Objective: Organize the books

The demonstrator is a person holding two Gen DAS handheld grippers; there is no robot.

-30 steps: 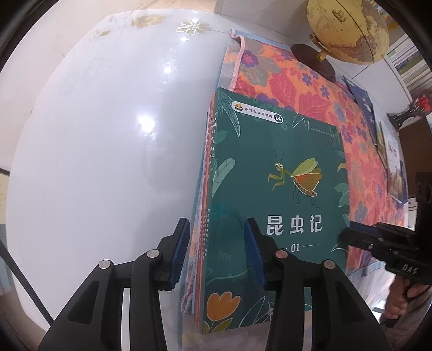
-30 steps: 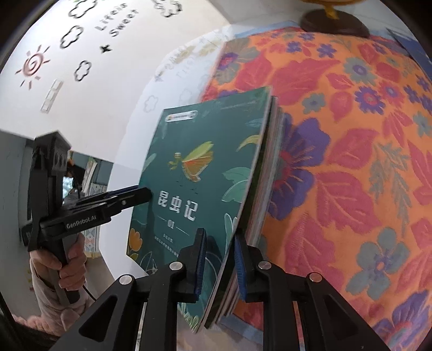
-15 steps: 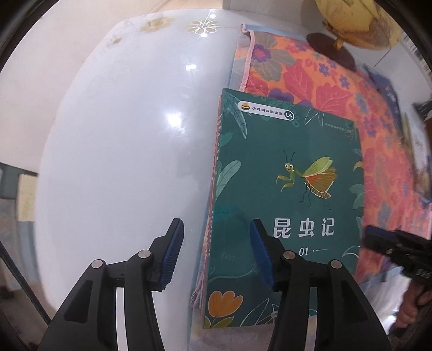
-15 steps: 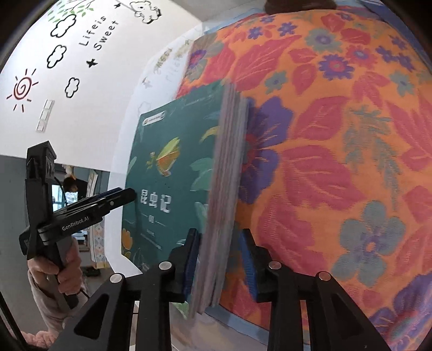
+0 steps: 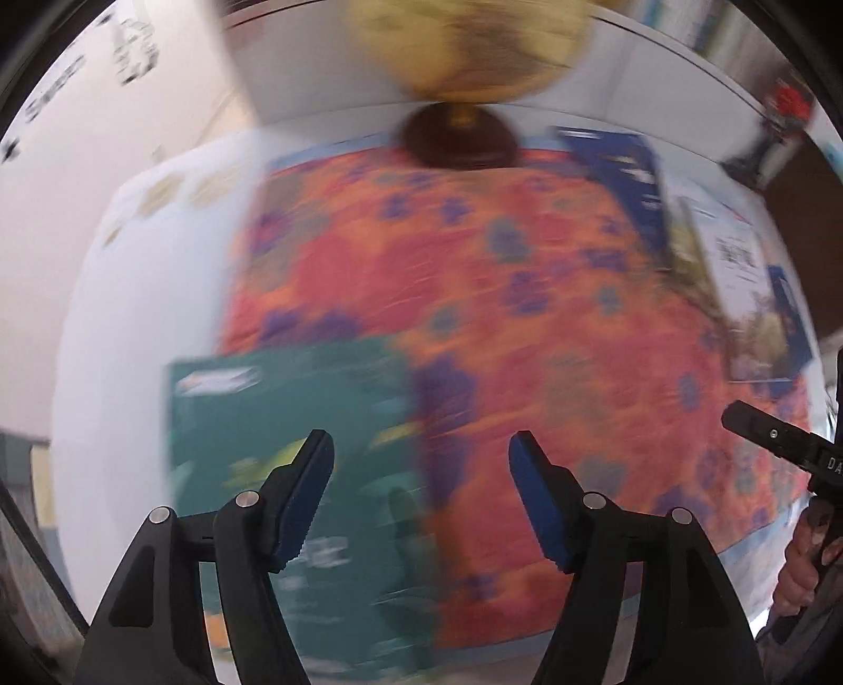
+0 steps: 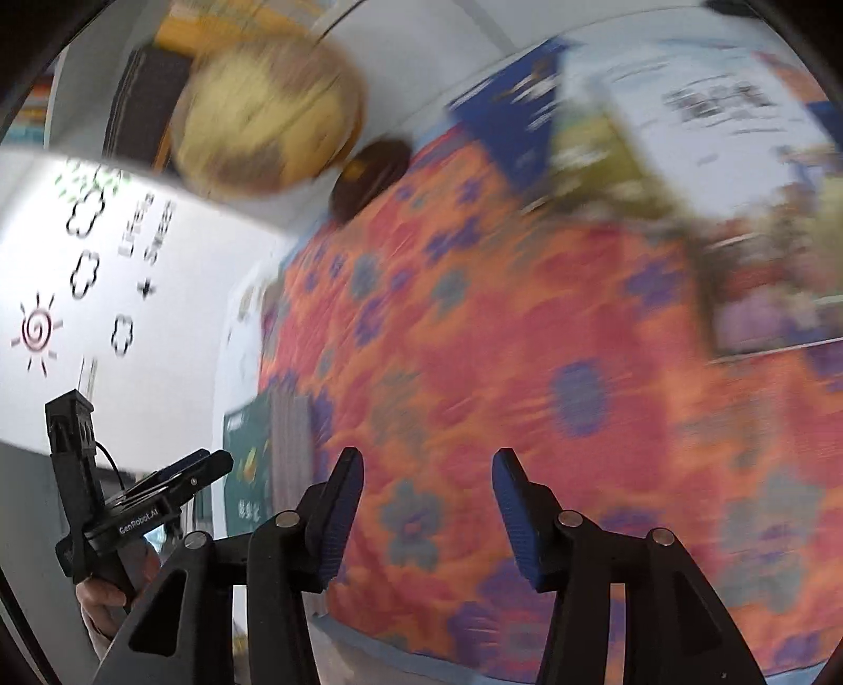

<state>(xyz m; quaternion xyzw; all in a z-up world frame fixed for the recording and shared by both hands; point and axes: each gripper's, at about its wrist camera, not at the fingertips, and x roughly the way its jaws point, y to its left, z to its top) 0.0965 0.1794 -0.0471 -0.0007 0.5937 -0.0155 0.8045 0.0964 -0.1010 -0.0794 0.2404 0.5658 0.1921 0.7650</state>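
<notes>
Now, label by label:
Green book stack (image 5: 295, 463): lies flat at the left edge of the floral cloth (image 5: 527, 316), near the surface's front edge.
Loose books (image 5: 737, 263): spread along the cloth's right edge.
Left claw (image 5: 421, 506): jaws wide, empty.
Right claw (image 6: 427, 506): jaws wide, empty.
Risk: both views are blurred; a hurried reach could snag the cloth, knock the globe (image 5: 463, 47) at the back edge, or shove the stack askew.

Both wrist views look down closely over the floral cloth (image 5: 527, 295) (shared, blurred).
</notes>
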